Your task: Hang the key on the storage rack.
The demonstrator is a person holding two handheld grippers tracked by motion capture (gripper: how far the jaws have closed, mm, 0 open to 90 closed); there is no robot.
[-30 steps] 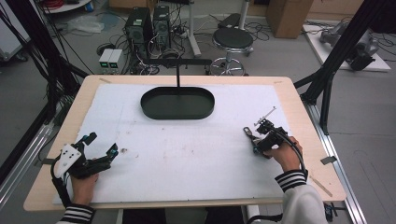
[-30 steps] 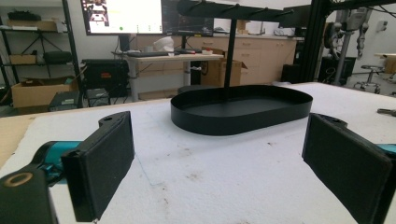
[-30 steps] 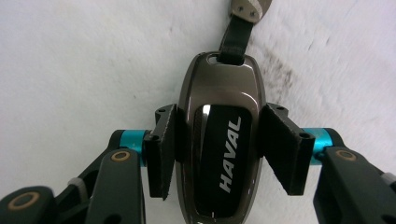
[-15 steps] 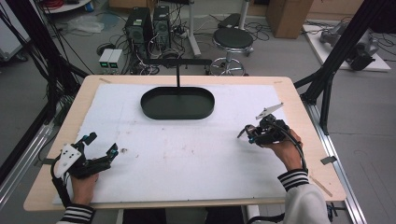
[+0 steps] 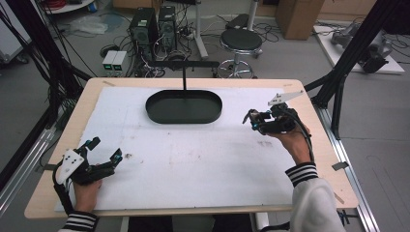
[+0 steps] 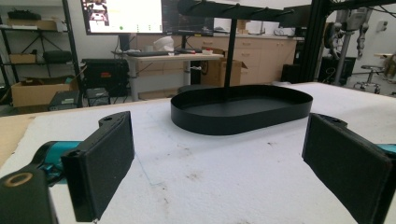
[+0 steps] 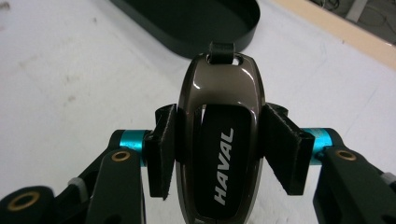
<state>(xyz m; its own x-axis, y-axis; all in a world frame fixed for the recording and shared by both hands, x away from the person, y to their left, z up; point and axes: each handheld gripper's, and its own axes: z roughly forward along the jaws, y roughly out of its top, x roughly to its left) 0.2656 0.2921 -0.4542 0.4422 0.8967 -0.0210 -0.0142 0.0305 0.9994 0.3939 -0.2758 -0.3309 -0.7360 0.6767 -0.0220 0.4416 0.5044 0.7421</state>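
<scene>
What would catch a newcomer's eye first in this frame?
Most striking is the glossy brown car key fob marked HAVAL, clamped between the pads of the right gripper, held above the white table cover on its right side. Next comes the empty black oval tray with its upright stand at the table's far middle. The left gripper rests near the front left corner with its jaws wide apart, holding nothing.
</scene>
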